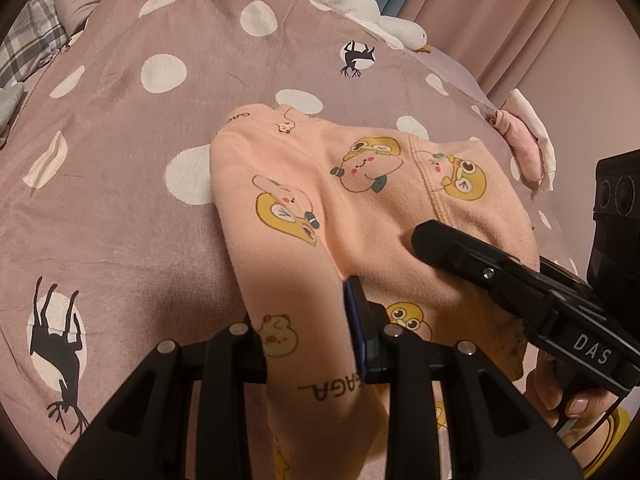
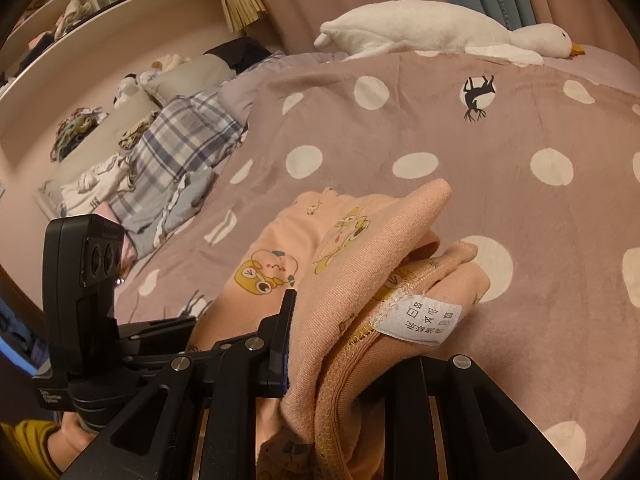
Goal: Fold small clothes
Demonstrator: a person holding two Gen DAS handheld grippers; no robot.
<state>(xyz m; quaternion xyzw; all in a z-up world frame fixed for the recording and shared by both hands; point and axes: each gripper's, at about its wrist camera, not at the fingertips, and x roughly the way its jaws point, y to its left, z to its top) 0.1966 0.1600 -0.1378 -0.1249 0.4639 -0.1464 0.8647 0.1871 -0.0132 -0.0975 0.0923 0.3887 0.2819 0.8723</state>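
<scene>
A small peach garment (image 1: 360, 200) printed with cartoon animals lies half spread on the mauve dotted bedspread (image 1: 120, 168). My left gripper (image 1: 308, 312) is shut on its near edge; the blue-padded finger (image 1: 354, 312) shows and the other is hidden under the cloth. My right gripper (image 1: 428, 240) reaches in from the right over the same garment. In the right wrist view the garment (image 2: 360, 248) bunches up between the jaws of my right gripper (image 2: 344, 320), which is shut on it. A white care label (image 2: 420, 320) hangs out there. The left gripper (image 2: 176, 326) is close beside it.
A white goose plush (image 2: 440, 32) lies along the far edge of the bed. Plaid bedding (image 2: 180, 136) and piles of clothes sit at the left by a shelf. A folded pink and white item (image 1: 528, 144) rests near the bed's right edge, with curtains behind.
</scene>
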